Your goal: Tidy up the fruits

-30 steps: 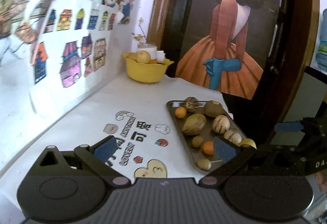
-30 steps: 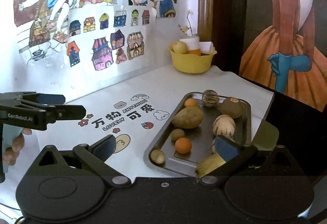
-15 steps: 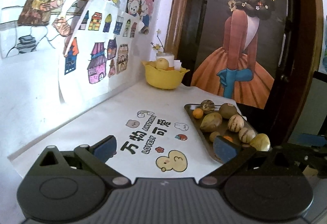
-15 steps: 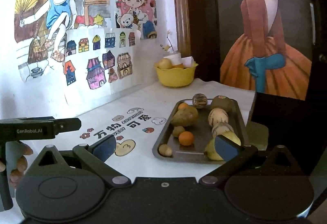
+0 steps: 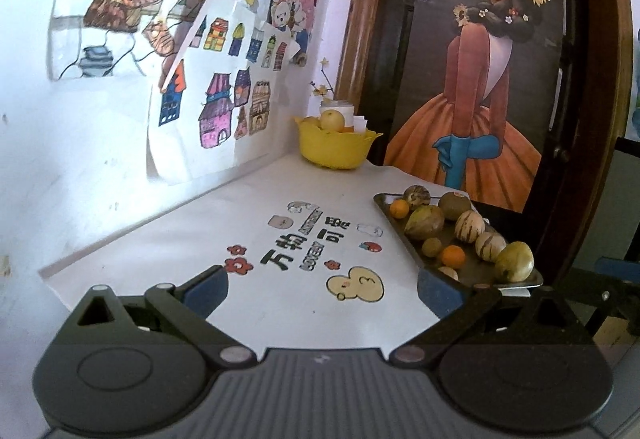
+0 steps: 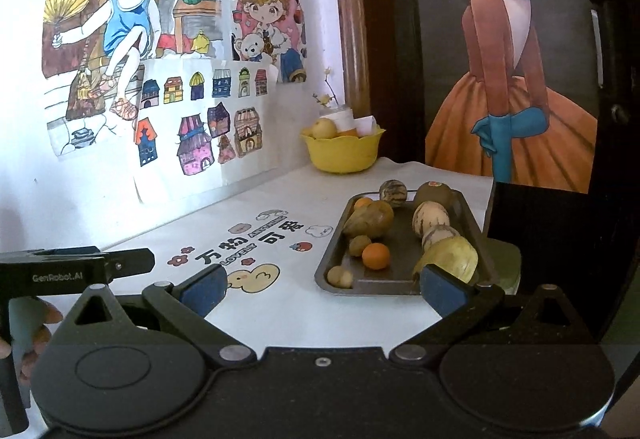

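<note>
A dark metal tray (image 5: pixel 394 225) (image 6: pixel 332 259) on the white table holds several fruits: small oranges (image 6: pixel 376 255), striped melons (image 6: pixel 431 217), a brown kiwi (image 6: pixel 436 193) and a large green-yellow fruit (image 6: pixel 452 259). A yellow bowl (image 5: pixel 334 149) (image 6: pixel 343 155) at the back corner holds a pale round fruit and an orange. My left gripper (image 5: pixel 322 285) is open and empty, above the table's front, left of the tray. My right gripper (image 6: pixel 322 285) is open and empty, just before the tray's near edge. The left gripper's body shows at the left in the right wrist view (image 6: pixel 76 269).
The white tablecloth (image 5: pixel 256 207) has printed cartoons and characters in the middle. Drawings hang on the white wall (image 6: pixel 160 39) to the left. A dark wooden frame with a girl poster (image 5: pixel 480 79) stands behind the tray. The table's right edge runs by the tray.
Both grippers have pulled back and up from the table. The tray and bowl look farther away. Both stay open and empty. The fruits have not moved.
</note>
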